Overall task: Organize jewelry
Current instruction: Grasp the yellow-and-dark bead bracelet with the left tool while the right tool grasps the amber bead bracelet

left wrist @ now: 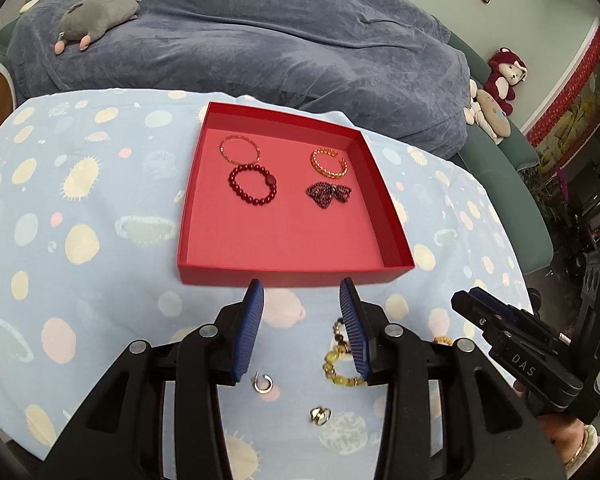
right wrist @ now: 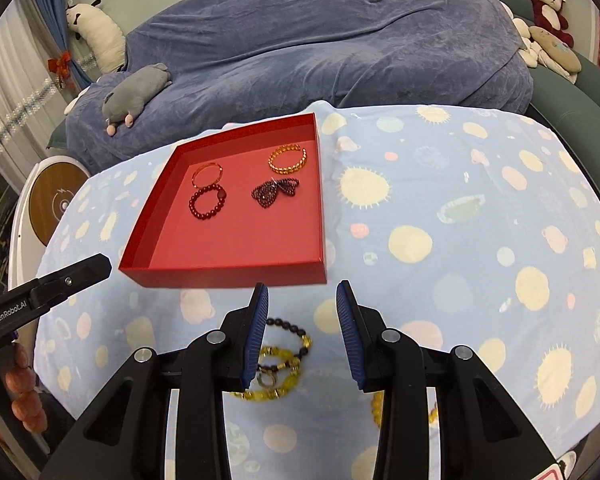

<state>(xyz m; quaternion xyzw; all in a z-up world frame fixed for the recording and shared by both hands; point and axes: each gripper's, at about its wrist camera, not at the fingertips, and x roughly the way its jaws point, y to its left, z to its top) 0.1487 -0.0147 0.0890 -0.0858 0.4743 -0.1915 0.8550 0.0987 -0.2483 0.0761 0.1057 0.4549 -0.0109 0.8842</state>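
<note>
The yellow beaded bracelet (left wrist: 342, 360) lies partly hidden behind the left tongs' (left wrist: 302, 326) blue pad; another amber strand (right wrist: 377, 404) hides under the right tongs (right wrist: 302, 330).

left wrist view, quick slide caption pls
Open left claw hovers before red tray holding four bracelets; rings and beads remain on cloth.

Both wrist views look forward and down across the counter (left wrist: 80, 240), low and near; each shares the red tray (left wrist: 284, 270) toward the far edge.

Red tray (left wrist: 204, 248) — four bracelets (left wrist: 253, 185) inside.
</note>
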